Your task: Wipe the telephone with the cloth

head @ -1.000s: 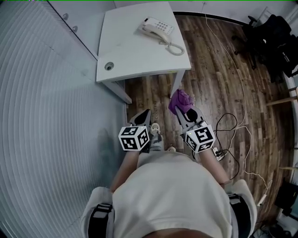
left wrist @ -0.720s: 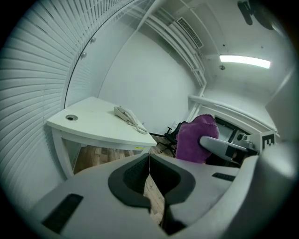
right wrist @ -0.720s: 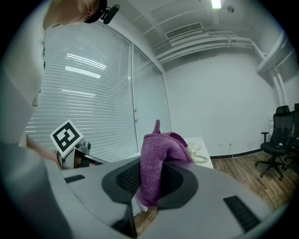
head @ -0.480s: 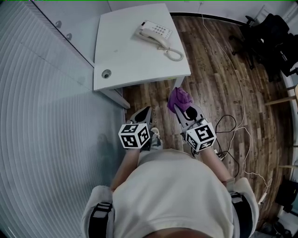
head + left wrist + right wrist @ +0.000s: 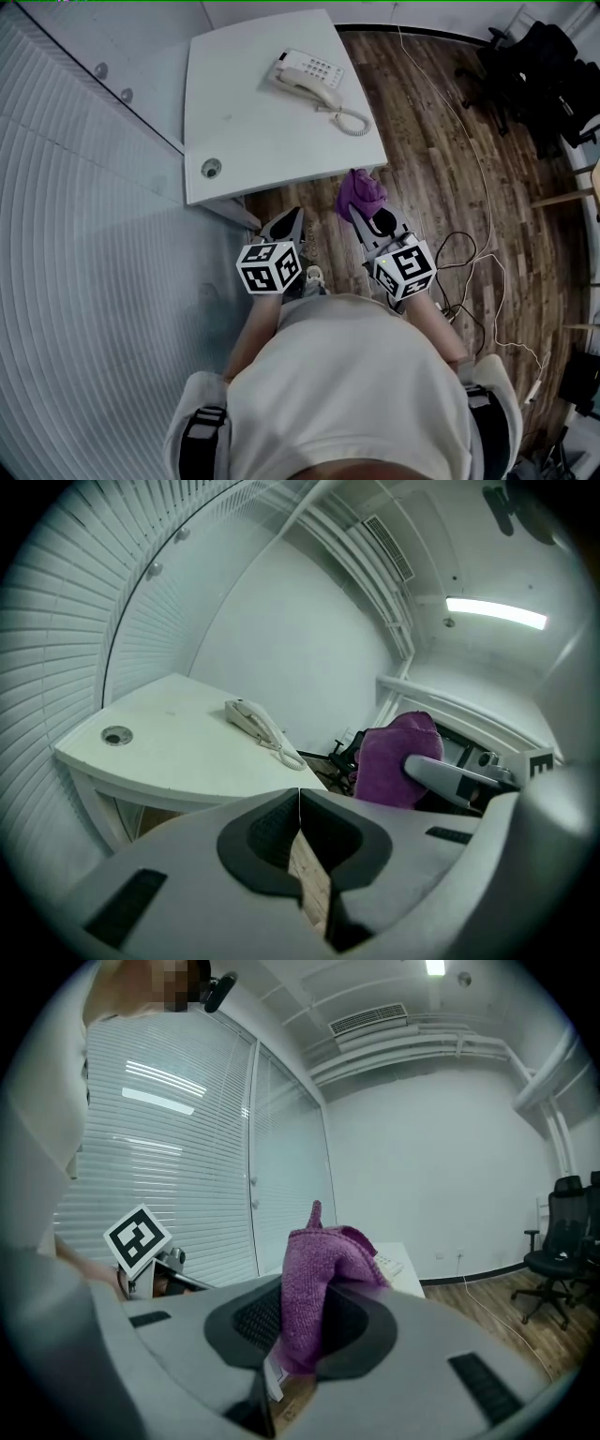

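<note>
The left tongs (image 5: 294,216) are clenched: in the left gripper view the two jaws meet in one thin line and nothing stands between them. The right tongs (image 5: 367,216) are grasping the purple cloth (image 5: 362,191). In the right gripper view the cloth is pressed between the dark pads (image 5: 253,1321), and a bunch of it stands up above the jaws with one corner pointing upward. Both tongs are held side by side in front of the person, a little apart, and their tips point toward the white table (image 5: 246,127).

The telephone (image 5: 307,72) is white and lies on the far part of the table, well ahead of both tongs and apart from the cloth. Its handset rests on the base, and its coiled cord (image 5: 352,120) lies on the table on the side nearer to the right tongs. The near edge of the table is just ahead of the tips of the left tongs. A round hole (image 5: 211,168) is in the table corner, ahead of the left tongs and slightly to their left. Under the tongs is a wooden floor (image 5: 441,178), and thin cables (image 5: 473,267) lie on it to the right of the right tongs. White blinds (image 5: 94,272) fill the side to the left of the left tongs.
</note>
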`<state>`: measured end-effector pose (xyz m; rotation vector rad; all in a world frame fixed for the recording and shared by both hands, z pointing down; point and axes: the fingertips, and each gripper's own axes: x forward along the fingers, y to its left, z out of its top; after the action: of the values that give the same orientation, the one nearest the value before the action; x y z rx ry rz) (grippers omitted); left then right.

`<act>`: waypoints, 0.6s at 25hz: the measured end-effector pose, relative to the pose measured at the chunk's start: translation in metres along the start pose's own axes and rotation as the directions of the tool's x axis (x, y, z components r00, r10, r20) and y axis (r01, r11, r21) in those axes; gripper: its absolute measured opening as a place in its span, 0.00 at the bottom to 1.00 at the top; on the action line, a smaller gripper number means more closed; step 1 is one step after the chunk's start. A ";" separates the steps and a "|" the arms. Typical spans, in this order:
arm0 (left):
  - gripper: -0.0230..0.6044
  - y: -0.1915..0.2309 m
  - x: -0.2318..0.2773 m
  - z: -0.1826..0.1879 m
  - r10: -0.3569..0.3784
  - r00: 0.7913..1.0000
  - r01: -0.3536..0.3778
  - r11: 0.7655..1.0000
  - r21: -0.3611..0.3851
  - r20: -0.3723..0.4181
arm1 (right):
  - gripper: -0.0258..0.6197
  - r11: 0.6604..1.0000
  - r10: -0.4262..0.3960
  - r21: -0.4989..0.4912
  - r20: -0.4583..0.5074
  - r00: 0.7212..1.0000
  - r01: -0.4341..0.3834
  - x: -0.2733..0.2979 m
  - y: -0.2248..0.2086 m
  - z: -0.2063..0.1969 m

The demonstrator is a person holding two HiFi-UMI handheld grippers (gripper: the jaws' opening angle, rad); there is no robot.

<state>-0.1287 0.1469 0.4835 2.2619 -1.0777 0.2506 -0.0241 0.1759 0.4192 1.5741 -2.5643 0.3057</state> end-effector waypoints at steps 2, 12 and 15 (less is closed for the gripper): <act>0.07 0.011 0.009 0.002 -0.008 1.000 0.008 1.000 0.004 -0.006 | 0.17 1.000 -0.010 0.001 -0.001 1.000 0.010 0.013 -0.003 -0.004; 0.07 0.049 0.021 0.038 -0.021 0.999 0.022 0.999 0.024 -0.028 | 0.17 0.999 -0.041 0.013 0.027 0.999 0.041 0.070 -0.005 0.021; 0.07 0.058 0.024 0.045 -0.016 1.000 0.016 1.000 0.013 -0.024 | 0.17 0.999 -0.034 0.009 0.031 0.999 0.034 0.082 -0.004 0.027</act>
<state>-0.1612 0.0767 0.4841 2.2731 -1.0478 0.2785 -0.0575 0.0973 0.4103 1.6368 -2.5597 0.2914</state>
